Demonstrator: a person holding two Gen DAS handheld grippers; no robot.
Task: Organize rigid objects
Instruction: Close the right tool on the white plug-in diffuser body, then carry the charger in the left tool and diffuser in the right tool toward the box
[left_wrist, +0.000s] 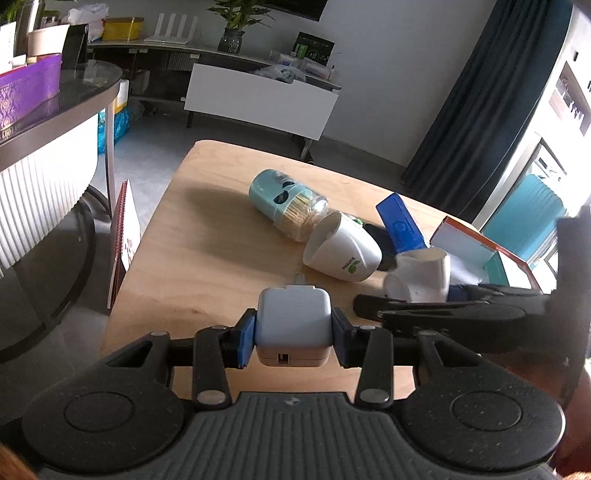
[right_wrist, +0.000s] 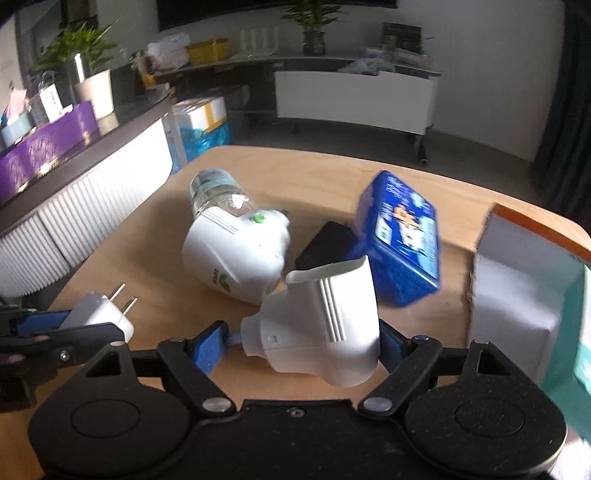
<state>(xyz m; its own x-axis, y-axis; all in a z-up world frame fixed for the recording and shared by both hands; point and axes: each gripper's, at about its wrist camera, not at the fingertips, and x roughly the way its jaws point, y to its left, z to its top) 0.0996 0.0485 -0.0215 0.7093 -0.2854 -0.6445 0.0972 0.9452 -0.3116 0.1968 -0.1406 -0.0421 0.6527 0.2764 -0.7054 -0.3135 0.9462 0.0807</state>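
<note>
My left gripper is shut on a white USB charger plug, held just above the wooden table; the plug also shows in the right wrist view. My right gripper is shut on a white plastic plug-in device, which also shows in the left wrist view. On the table lie a teal toothpick jar, a second white plug-in device, a black block and a blue box.
An open orange-edged white cardboard box stands at the table's right. A red booklet leans against the table's left side. A dark counter with a purple basket is at far left.
</note>
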